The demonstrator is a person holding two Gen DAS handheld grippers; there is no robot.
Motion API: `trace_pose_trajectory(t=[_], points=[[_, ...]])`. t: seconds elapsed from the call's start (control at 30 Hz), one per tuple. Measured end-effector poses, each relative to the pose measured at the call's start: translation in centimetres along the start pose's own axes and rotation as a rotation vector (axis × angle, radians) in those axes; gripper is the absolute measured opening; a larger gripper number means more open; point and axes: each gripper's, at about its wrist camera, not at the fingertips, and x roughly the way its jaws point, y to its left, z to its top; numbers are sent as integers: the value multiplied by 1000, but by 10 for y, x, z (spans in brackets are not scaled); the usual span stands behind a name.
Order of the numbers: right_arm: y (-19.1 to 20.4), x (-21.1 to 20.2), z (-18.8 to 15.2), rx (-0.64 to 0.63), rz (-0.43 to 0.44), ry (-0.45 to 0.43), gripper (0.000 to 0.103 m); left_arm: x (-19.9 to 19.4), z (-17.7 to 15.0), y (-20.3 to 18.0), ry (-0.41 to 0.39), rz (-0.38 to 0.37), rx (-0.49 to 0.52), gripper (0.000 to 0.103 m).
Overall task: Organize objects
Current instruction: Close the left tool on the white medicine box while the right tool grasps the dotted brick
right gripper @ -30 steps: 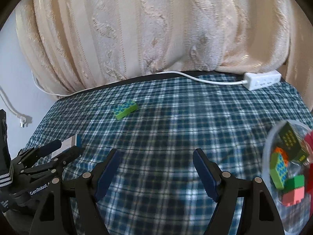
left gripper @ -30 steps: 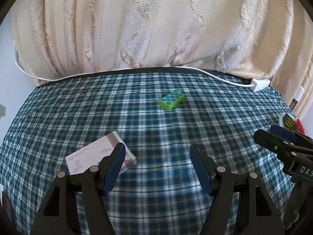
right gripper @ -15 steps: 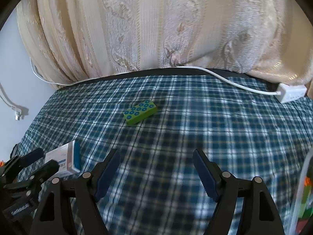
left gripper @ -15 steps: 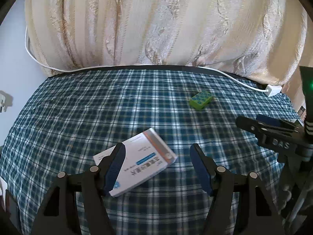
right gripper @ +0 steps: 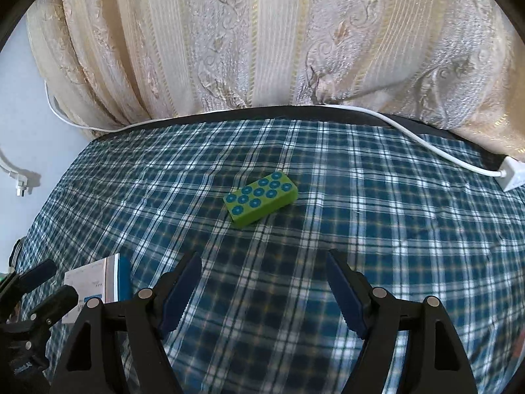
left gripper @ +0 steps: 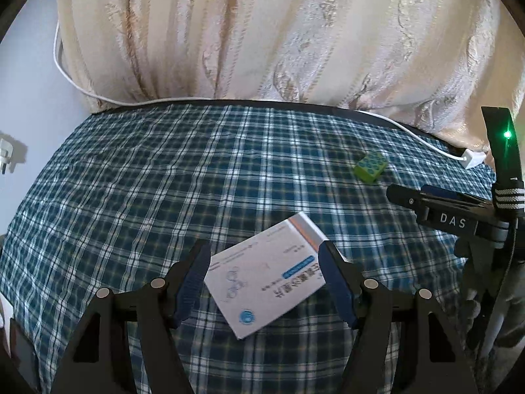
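A white medicine box (left gripper: 265,275) lies flat on the blue plaid cloth (left gripper: 164,190), between the open fingers of my left gripper (left gripper: 264,279); the right finger tip overlaps its edge. The box also shows at the lower left of the right wrist view (right gripper: 98,279). A green block with blue studs (right gripper: 261,198) lies on the cloth ahead of my open, empty right gripper (right gripper: 264,282). The block also shows far right in the left wrist view (left gripper: 370,165), beyond the right gripper (left gripper: 426,200).
A cream curtain (right gripper: 262,39) hangs behind the table's far edge. A white cable (right gripper: 410,134) runs along that edge to a white power strip (right gripper: 512,172) at the right. A wall plug (left gripper: 6,157) hangs at the left.
My left gripper has swung left and closed in so the box now lies between its fingers. My right gripper has turned left and advanced; the green block is now centred and closer, the toy container out of view.
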Motion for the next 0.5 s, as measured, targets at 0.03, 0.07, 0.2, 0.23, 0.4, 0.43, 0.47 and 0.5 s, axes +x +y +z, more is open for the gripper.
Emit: trace_pose_trajectory(t=[0.03,0.07,0.2,0.23,0.4,0.43,0.47,0.5], points=[[0,3,2,6,4,3,80,2,0,2,4,-1,-6,69],[0,5,3,10,8,5,80,3,0,4,5,0,-12,69],[1,15,10,22,27,16,80,4,-1,10,6,-4,-27,69],[1,18,12,28,34,20,80,5,-1,11,7,-6,-29,69],[-1,34,21,65,50,38,80,6,-2,15,10,-9,-41,69],[-1,37,24,71,49,34,80,6,-2,16,9,-10,-44,69],[-1,39,27,76,48,35,80,5,-1,17,8,-11,-47,69],[-1,41,30,84,54,37,80,5,-1,18,6,-12,-52,69]])
